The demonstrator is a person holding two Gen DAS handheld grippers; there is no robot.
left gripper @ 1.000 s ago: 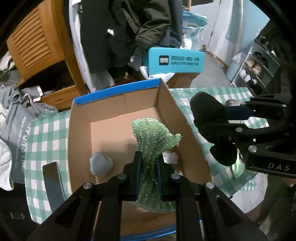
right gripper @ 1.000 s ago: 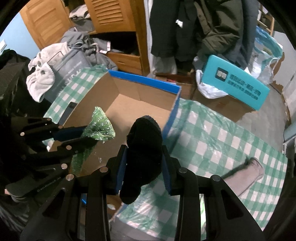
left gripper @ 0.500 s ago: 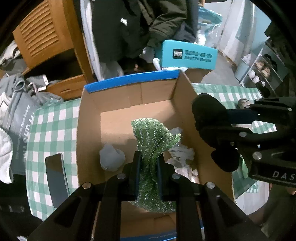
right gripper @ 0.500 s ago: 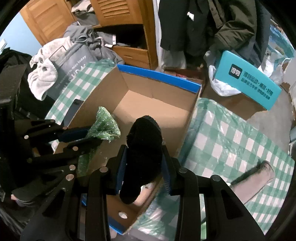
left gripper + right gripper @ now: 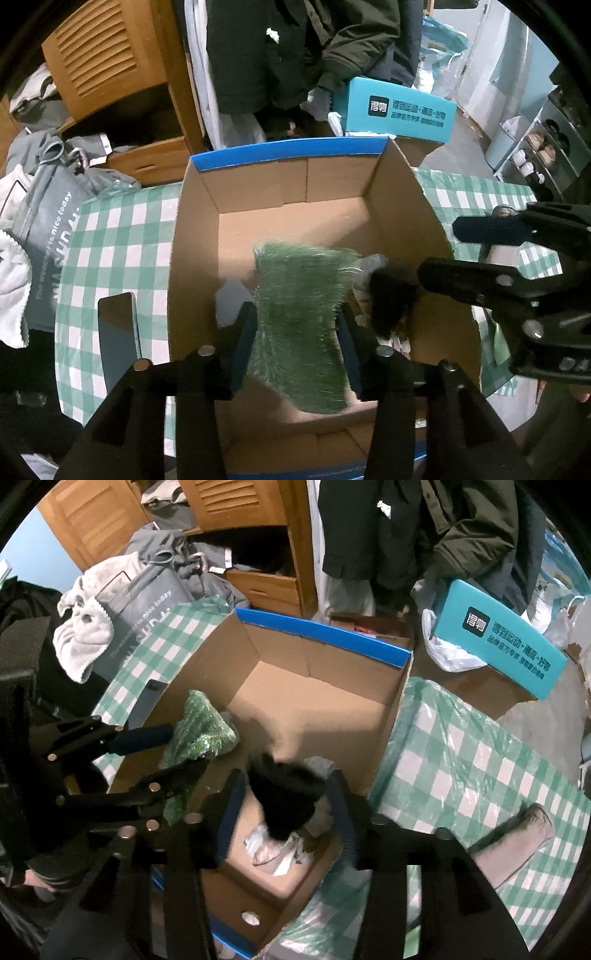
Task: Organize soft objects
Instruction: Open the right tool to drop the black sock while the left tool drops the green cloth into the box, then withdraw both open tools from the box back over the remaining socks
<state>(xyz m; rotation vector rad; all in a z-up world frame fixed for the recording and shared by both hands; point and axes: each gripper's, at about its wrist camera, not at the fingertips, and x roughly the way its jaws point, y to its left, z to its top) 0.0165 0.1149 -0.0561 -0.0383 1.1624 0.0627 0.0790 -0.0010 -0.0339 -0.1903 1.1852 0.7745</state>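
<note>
Both my tongs are opening over the cardboard box [image 5: 192, 258] at frame centre: the left tongs [image 5: 295, 325] free the green mesh cloth [image 5: 301, 314], the right tongs [image 5: 282, 797] the black sock [image 5: 286, 794]. Both look light and limp; I'd pinch mid-bunch.

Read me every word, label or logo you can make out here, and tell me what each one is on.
"is nice today": white print on the grey bag, start cut off.
Larger letters below it on the grey bag: partly hidden, not readable.
Black square logo with two Chinese characters, plus two lines of white Chinese text: teal box, too small to read surely.
Nothing else legible.
</note>
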